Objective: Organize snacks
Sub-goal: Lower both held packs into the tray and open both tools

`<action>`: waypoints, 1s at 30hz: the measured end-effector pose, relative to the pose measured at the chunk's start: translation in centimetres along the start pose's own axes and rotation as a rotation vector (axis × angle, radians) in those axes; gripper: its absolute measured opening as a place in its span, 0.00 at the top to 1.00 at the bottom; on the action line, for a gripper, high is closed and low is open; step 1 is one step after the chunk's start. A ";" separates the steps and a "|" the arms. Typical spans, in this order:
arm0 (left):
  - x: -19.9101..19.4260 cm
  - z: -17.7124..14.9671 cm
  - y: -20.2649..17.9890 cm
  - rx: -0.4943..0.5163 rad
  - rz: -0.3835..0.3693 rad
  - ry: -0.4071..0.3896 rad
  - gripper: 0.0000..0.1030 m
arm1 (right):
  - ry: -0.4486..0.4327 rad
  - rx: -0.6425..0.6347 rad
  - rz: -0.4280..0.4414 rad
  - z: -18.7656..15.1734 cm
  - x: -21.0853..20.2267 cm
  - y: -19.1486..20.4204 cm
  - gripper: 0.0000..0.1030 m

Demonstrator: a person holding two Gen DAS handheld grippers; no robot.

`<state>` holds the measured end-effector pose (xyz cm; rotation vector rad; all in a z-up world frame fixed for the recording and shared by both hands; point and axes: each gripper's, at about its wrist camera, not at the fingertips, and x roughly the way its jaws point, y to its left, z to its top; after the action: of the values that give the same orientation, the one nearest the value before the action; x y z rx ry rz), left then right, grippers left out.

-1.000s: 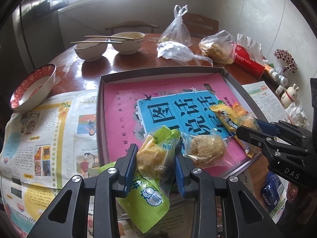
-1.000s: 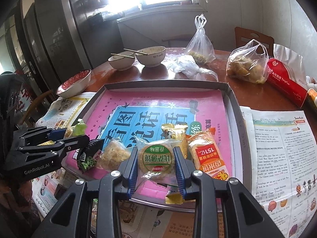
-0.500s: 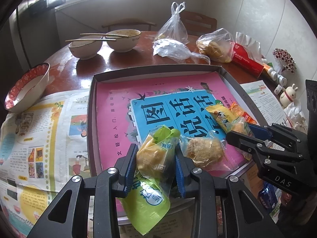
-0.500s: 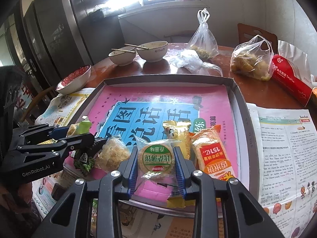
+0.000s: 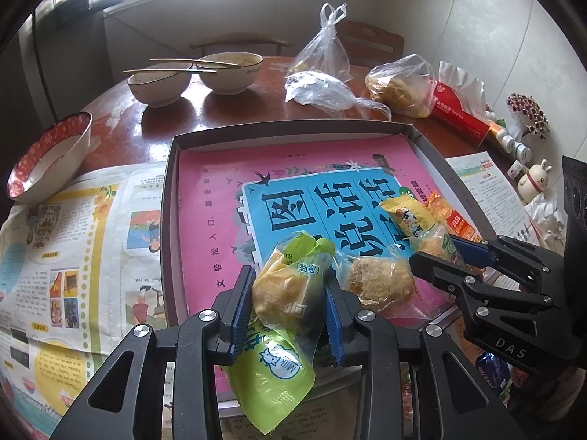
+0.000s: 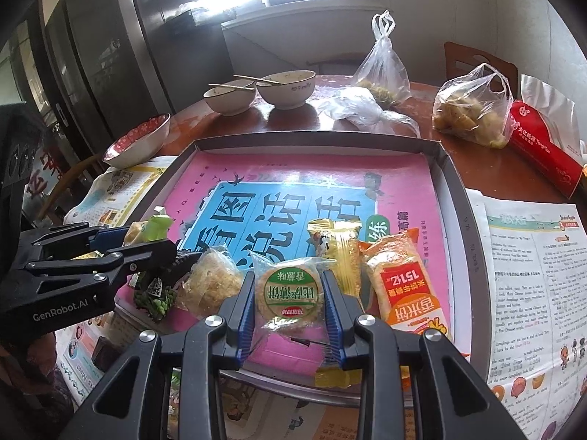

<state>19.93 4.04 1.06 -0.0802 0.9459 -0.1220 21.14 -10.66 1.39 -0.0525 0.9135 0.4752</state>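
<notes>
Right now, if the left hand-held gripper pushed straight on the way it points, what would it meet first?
Most likely the pink book cover lining the tray. The left hand-held gripper, shut on the green snack pack, aims down at a bare stretch of it; depth is hard to judge.

A green-and-clear packet of yellow cake (image 5: pixel 290 293) hung tilted over the tray's (image 5: pixel 293 128) near edge. A round biscuit in a green-labelled clear wrapper (image 6: pixel 288 293) stood above the near edge too, with a crumbly clear-wrapped cake (image 6: pixel 211 280) at its left. At its right lay a yellow packet (image 6: pixel 339 247) and an orange rice-cracker packet (image 6: pixel 405 282), both flat.
</notes>
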 end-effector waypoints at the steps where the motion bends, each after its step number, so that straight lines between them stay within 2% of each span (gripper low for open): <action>1: 0.0 0.0 0.0 -0.001 0.000 0.000 0.64 | 0.001 -0.003 -0.001 0.0 0.0 0.1 0.67; 15: -0.1 0.0 0.1 -0.005 -0.011 0.000 0.63 | 0.000 0.001 -0.011 0.0 -0.1 0.2 0.66; 18: -0.2 0.0 0.0 -0.006 -0.011 -0.001 0.63 | -0.001 0.005 -0.013 0.0 -0.2 0.1 0.64; 22: -0.3 0.0 0.0 -0.007 -0.014 0.000 0.61 | -0.007 0.010 -0.015 0.0 -0.3 0.0 0.57; 30: -0.5 0.0 -0.2 -0.006 -0.006 -0.003 0.58 | -0.016 0.020 -0.014 -0.1 -0.7 -0.1 0.56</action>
<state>19.62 3.92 1.51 -0.0892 0.9436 -0.1249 20.73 -11.09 1.87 -0.0368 0.9015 0.4526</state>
